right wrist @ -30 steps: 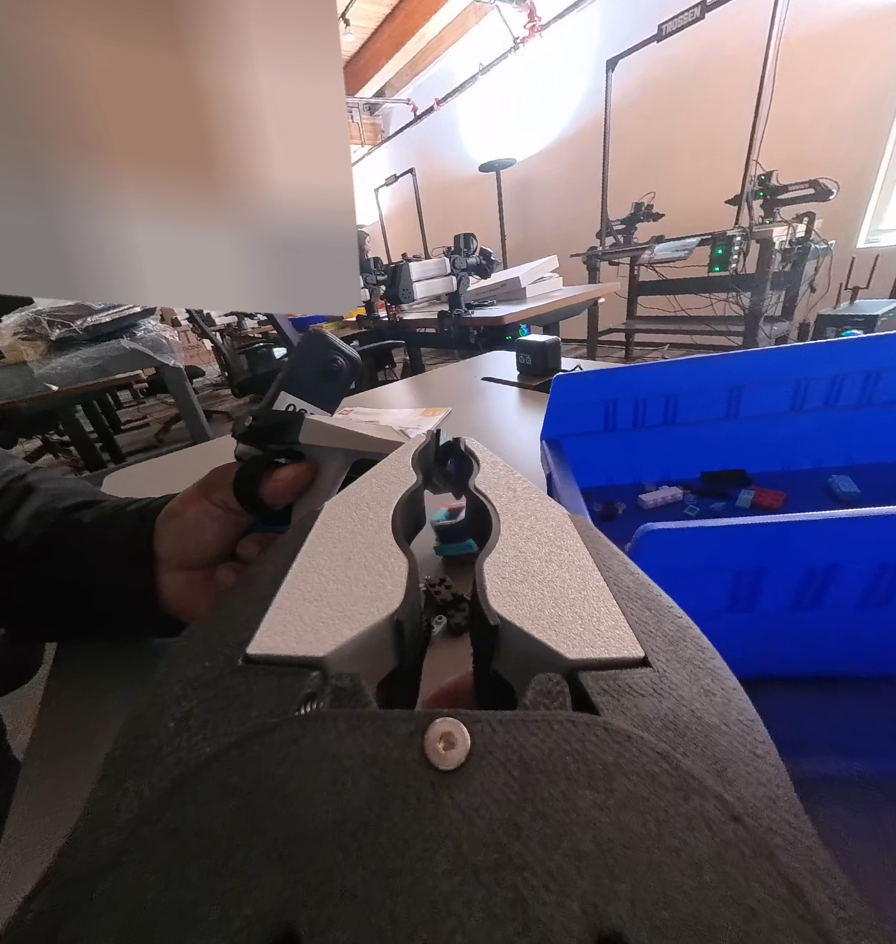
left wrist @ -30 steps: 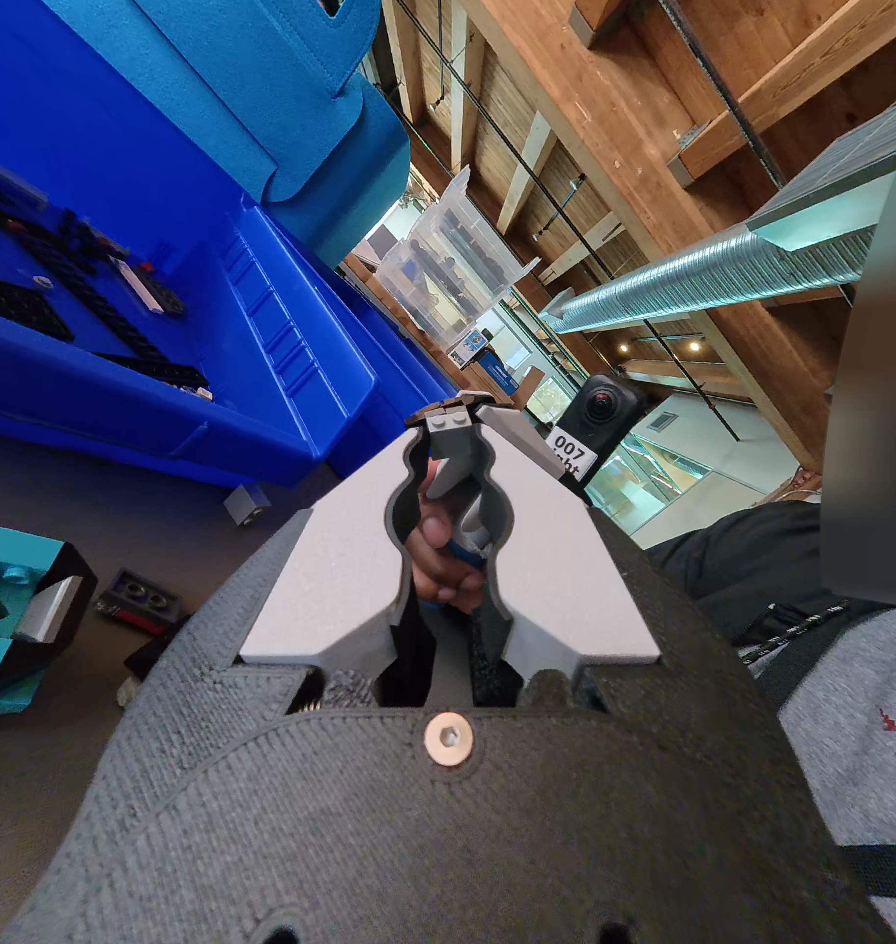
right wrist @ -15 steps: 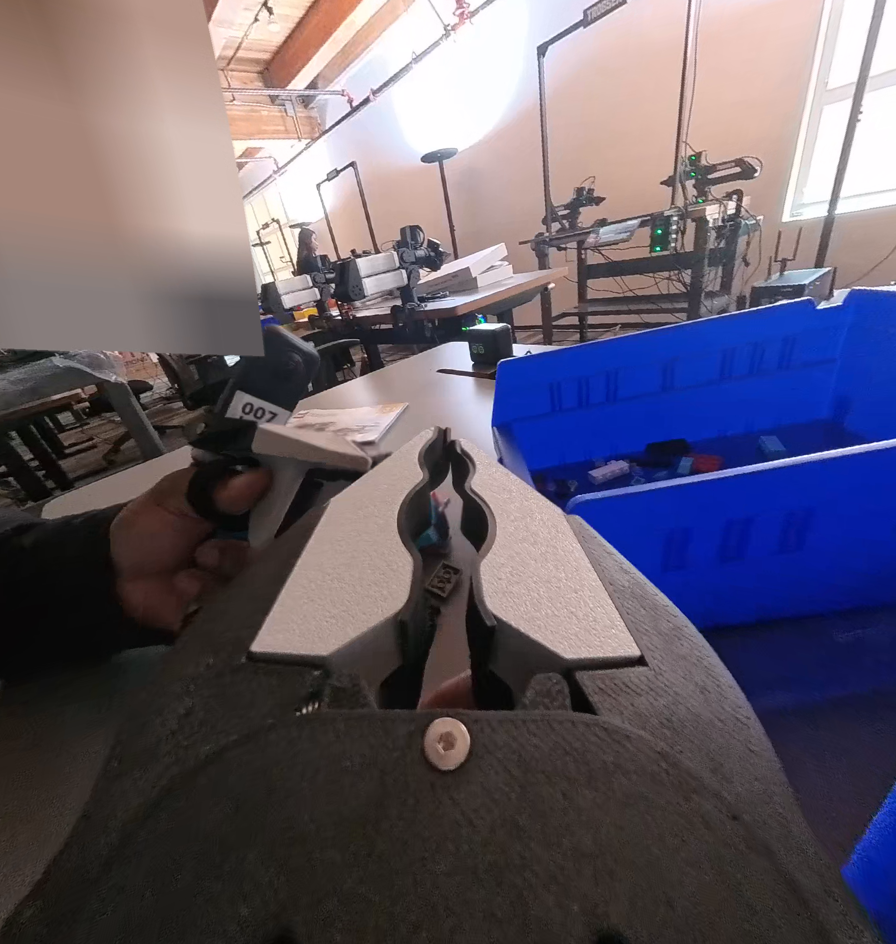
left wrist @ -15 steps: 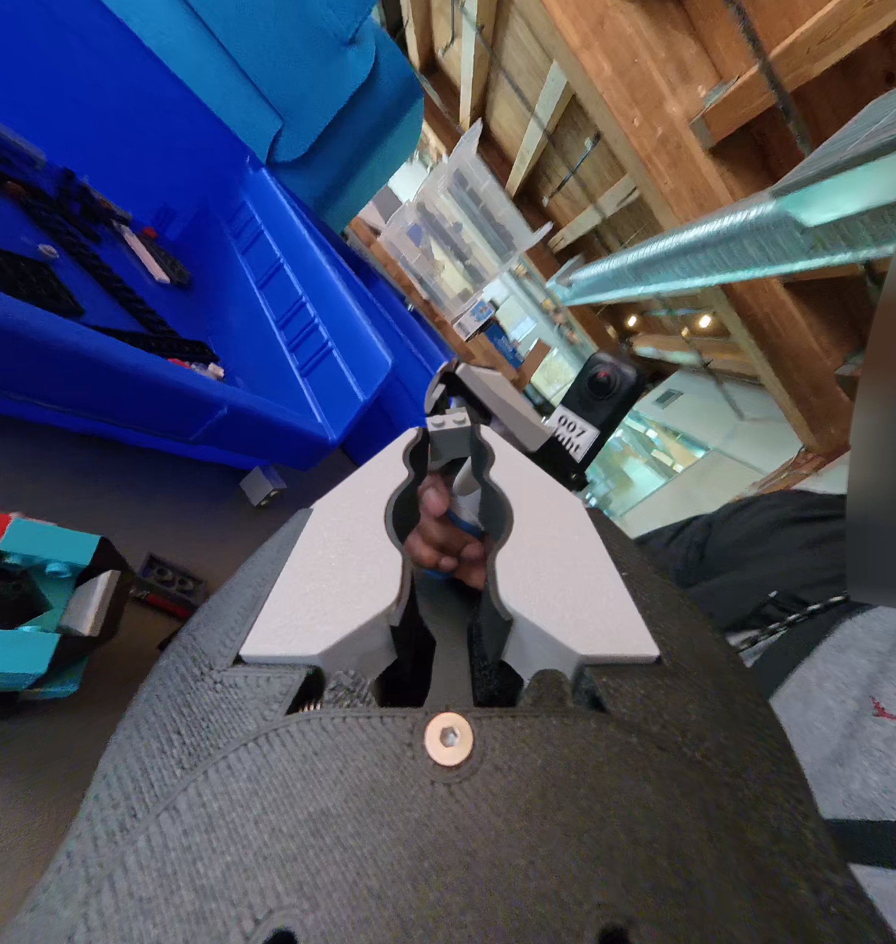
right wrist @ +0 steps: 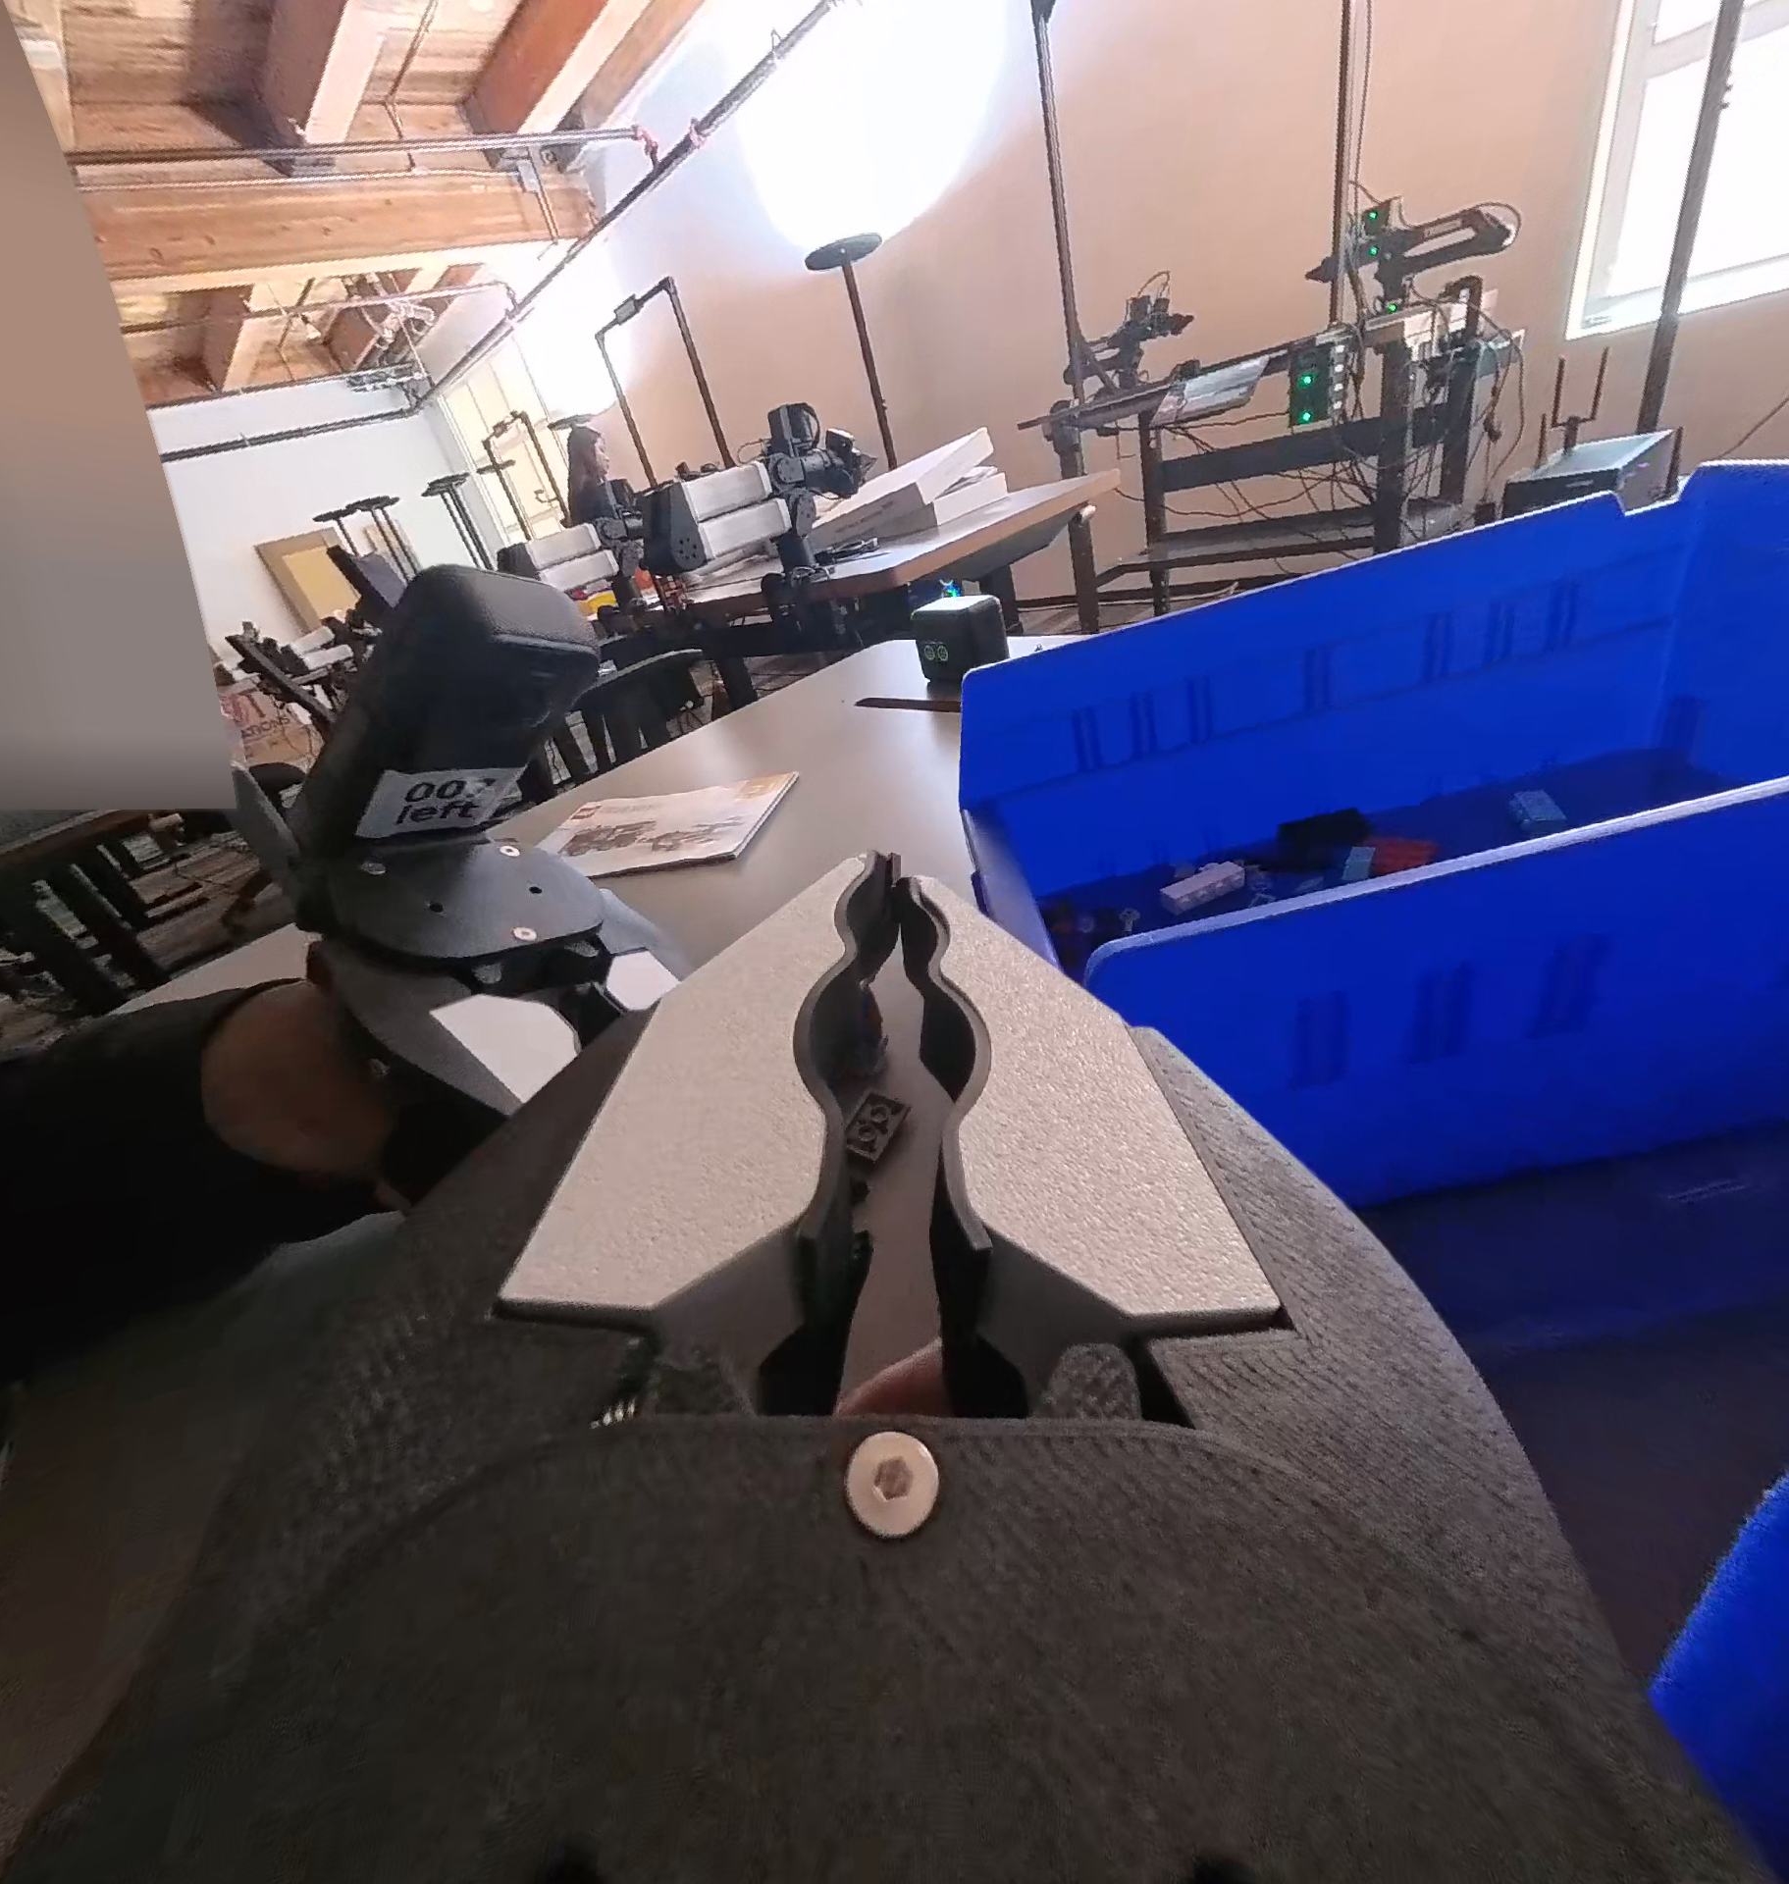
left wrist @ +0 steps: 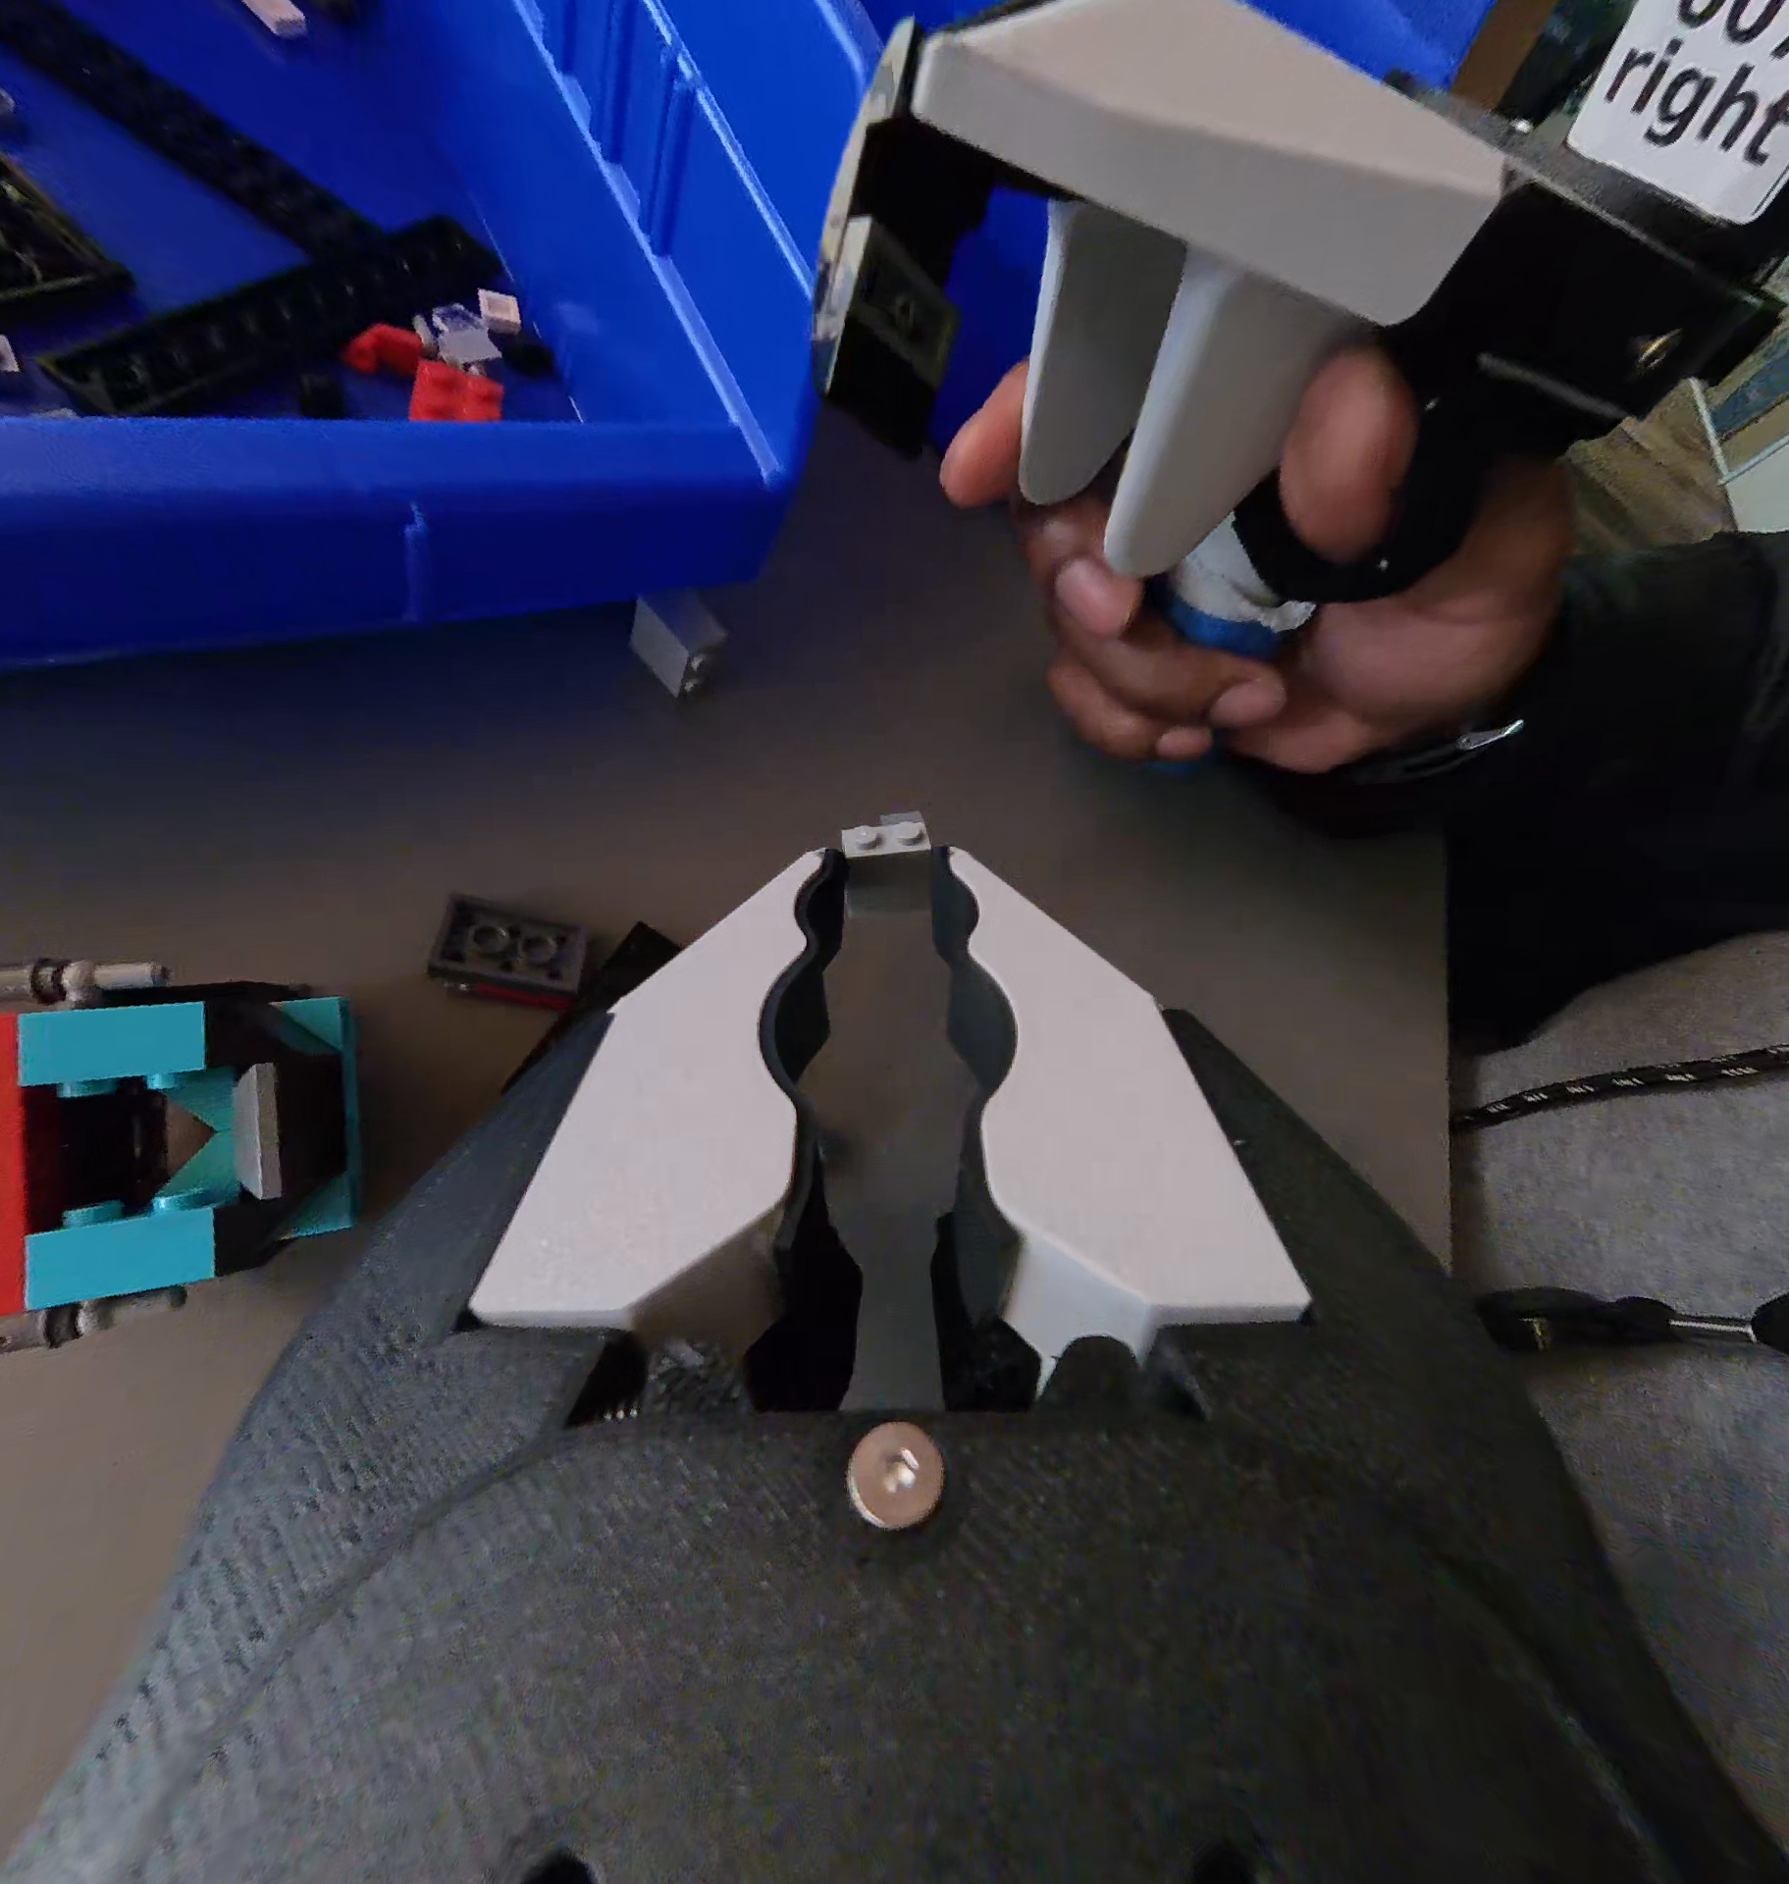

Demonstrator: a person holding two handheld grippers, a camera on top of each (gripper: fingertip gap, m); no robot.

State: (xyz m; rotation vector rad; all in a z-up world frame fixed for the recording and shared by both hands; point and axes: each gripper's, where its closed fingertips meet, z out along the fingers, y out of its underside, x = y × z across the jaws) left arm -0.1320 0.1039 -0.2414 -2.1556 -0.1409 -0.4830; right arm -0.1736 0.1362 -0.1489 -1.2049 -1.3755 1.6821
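Observation:
My left gripper is shut on a small grey two-stud brick, held at the fingertips just above the dark table. My right gripper is shut, with nothing seen between its tips. It also shows in the left wrist view, held by a hand above and beyond the grey brick, apart from it. A teal, red and black brick model lies on the table to the left of my left gripper. A dark grey plate lies between them.
A blue bin with loose bricks stands at the far left; it also shows in the right wrist view on the right. A loose grey brick lies by its corner. A booklet and a black cube device lie farther back. The tips of one gripper are about 10 cm away from the tips of the other. Measured from the fingertips, the dark grey plate is 6 cm or so from the left gripper and 12 cm from the right. It turns up in the right wrist view as well.
The left view has swung down from the ceiling to the table, still holding the grey brick. The right gripper has drawn back from the brick and now sits higher and closer.

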